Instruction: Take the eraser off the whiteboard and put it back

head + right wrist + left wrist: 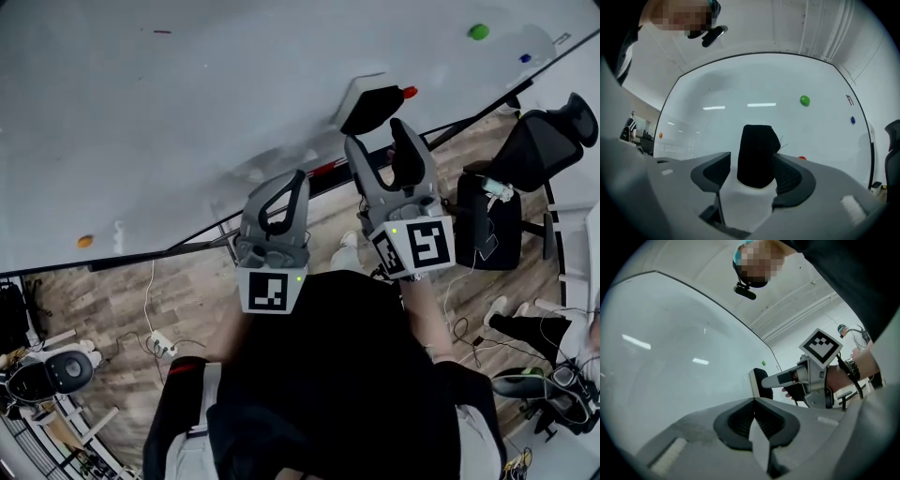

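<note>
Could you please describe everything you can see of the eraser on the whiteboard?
The eraser is a small block: a pale layer lies against the whiteboard, and a matte black back faces outward. It stands upright in the right gripper view, between the open jaws of the right gripper, with a clear gap at one pad; whether the other pad touches it cannot be told. A small red thing sits beside it.

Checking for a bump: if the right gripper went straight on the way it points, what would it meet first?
The right gripper would most likely meet the black eraser between its open jaws, with the whiteboard just behind; the gap is unclear.
</note>
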